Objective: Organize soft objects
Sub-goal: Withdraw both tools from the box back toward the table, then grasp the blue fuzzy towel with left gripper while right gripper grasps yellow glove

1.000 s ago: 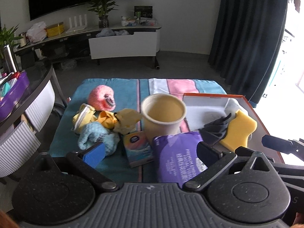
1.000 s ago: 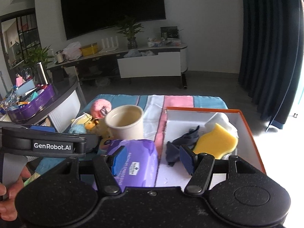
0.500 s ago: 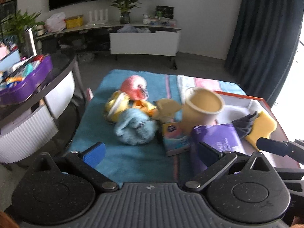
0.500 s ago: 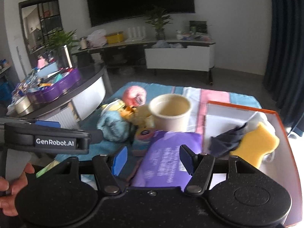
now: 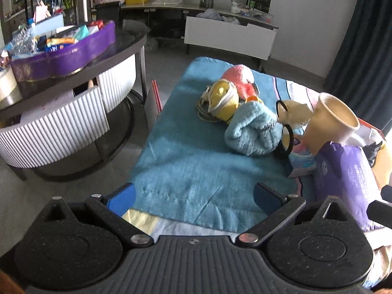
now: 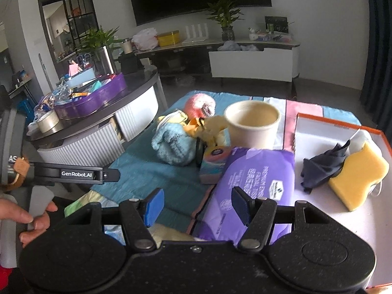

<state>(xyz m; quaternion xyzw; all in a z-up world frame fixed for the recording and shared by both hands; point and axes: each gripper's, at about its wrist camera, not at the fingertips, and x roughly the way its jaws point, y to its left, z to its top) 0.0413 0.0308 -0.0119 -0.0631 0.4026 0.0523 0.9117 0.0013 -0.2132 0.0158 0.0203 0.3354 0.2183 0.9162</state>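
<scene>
Left hand-held gripper (image 5: 193, 197): jaws wide, empty, over bare blue towel (image 5: 186, 161) on bench. Right hand-held gripper (image 6: 196, 204): jaws apart, empty, above purple pack (image 6: 259, 174).

Soft pile lies beyond left: blue cloth (image 5: 252, 132), yellow toy (image 5: 221, 98), pink plush (image 5: 240, 78). Box (image 6: 318, 127) at right holds sponge (image 6: 357, 174), dark rag (image 6: 323, 166).

Likely step: left reaches for blue cloth.
- Straddle bulk, pinch deep fold.
- Avoid black band (image 5: 285, 142), cup (image 5: 330, 122) beside it.

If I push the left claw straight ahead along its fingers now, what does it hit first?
Probably bare blue blanket: the left claw is open and empty, aimed down at the cloth. The nearest object further along that line looks like the light blue fluffy towel, slightly to the right; depth is unclear.
</scene>
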